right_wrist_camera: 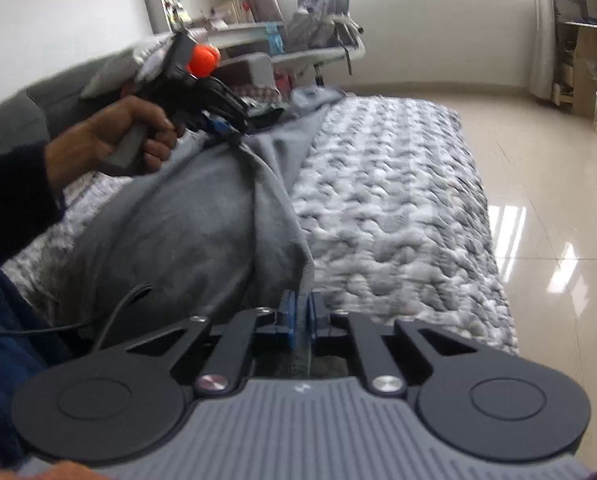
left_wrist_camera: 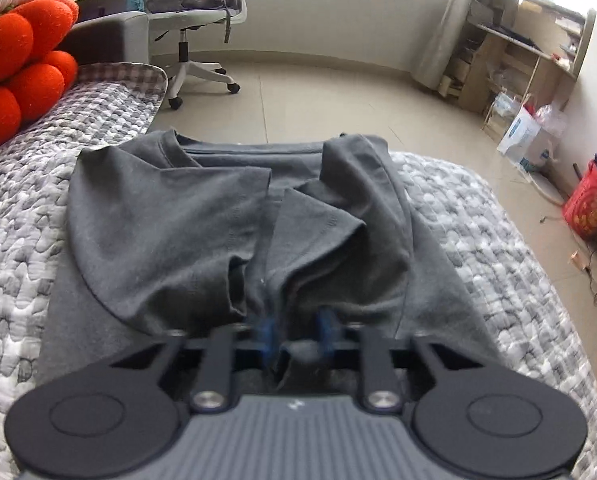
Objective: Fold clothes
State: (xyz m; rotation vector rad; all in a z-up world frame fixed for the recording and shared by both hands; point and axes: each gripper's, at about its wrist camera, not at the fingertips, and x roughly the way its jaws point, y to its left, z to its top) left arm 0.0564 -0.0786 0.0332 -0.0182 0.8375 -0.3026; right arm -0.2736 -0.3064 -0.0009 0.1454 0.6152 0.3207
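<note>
Surroundings: a bed [left_wrist_camera: 478,216] covered by a grey-white quilt is seen, bordered by tiled floor [left_wrist_camera: 318,96]. An orange plush [left_wrist_camera: 14,76] lies at the bed's far left in the left wrist view, well apart from the shirt. An office chair [left_wrist_camera: 196,20] stands on the floor beyond the bed, with a wooden shelf [left_wrist_camera: 518,60] against the far wall on the right. Nothing is seen lying on the quilt between the shirt and the bed's right edge.

Containers: a red basket [left_wrist_camera: 588,204] stands on the floor to the right of the bed; purple cloth shows above its rim. A white bag [left_wrist_camera: 526,140] sits near the shelf; its contents cannot be told.

Task item: a grey shirt [left_wrist_camera: 170,220] lies on the quilt, sleeves folded inward over the body, the near hem bunched and lifted.

Hands: the left gripper [left_wrist_camera: 296,330] is closed on a bunch of the shirt's near edge, cloth pinched between the blue pads. The left hand [right_wrist_camera: 126,140] is seen in the right wrist view wrapped round the gripper's handle, gripper tilted down toward the shirt, a dark sleeve [right_wrist_camera: 10,196] behind it. The right gripper [right_wrist_camera: 301,314] is closed narrowly on the shirt's edge; a strip of grey cloth runs down between its pads.
</note>
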